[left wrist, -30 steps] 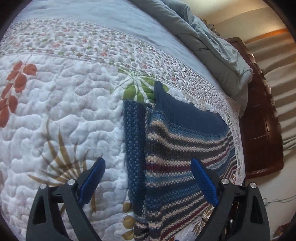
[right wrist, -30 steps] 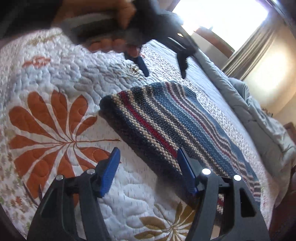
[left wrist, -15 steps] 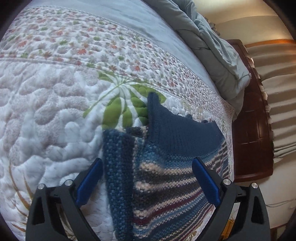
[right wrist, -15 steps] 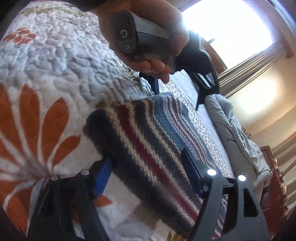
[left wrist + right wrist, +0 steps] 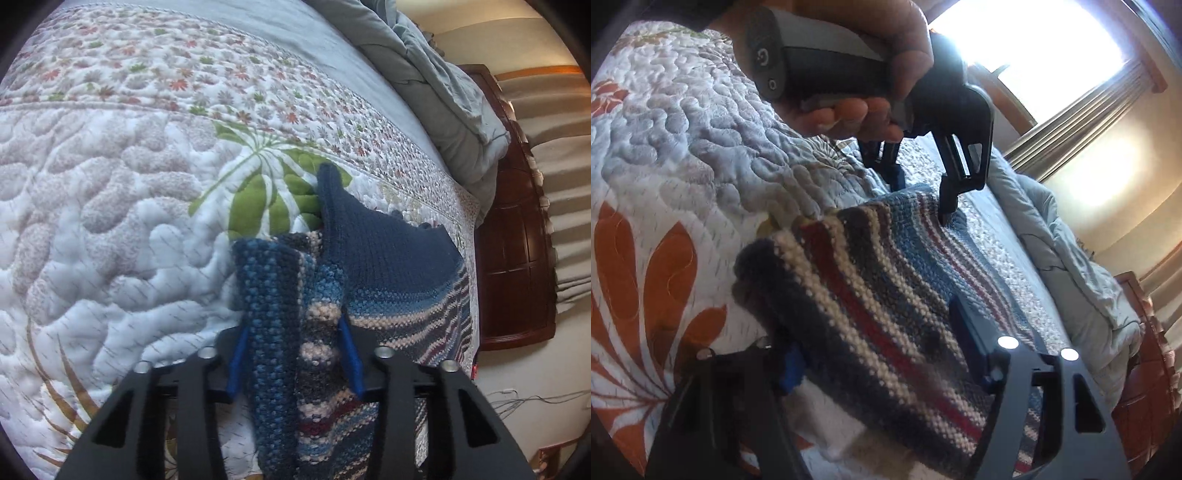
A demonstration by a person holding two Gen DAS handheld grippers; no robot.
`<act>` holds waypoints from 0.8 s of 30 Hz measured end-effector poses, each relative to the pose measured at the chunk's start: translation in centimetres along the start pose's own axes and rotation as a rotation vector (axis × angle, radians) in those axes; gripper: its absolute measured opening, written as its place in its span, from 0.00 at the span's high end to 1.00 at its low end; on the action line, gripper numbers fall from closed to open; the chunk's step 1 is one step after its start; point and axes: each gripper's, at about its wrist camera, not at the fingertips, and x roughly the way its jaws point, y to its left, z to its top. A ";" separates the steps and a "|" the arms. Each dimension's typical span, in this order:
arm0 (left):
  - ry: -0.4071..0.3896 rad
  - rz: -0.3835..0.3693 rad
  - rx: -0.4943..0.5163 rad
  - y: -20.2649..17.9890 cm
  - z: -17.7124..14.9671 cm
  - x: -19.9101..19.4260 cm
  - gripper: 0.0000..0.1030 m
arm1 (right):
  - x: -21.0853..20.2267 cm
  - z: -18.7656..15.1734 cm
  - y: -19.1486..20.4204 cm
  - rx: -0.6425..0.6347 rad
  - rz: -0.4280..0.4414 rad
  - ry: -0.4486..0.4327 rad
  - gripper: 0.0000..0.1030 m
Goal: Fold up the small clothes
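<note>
Since the earlier frame both grippers dropped and have just been closing: left gripper (image 5: pixel 293 360) now pinches the striped knit (image 5: pixel 373 266), lower centre; right gripper (image 5: pixel 882 354) straddles its lower-centre edge, grip unclear, probably readying 1 fold on the quilt (image 5: pixel 110 221)

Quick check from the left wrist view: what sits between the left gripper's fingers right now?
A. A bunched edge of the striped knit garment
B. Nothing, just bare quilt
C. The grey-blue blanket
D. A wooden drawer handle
A: in the left wrist view the left gripper has just closed its blue fingers onto a gathered fold of the striped knit garment, which lies on the quilt.
</note>
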 end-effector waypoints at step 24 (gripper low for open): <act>-0.054 0.253 0.070 -12.6 1.7 -4.8 0.80 | -7.0 0.5 -8.2 0.249 0.069 -0.116 0.89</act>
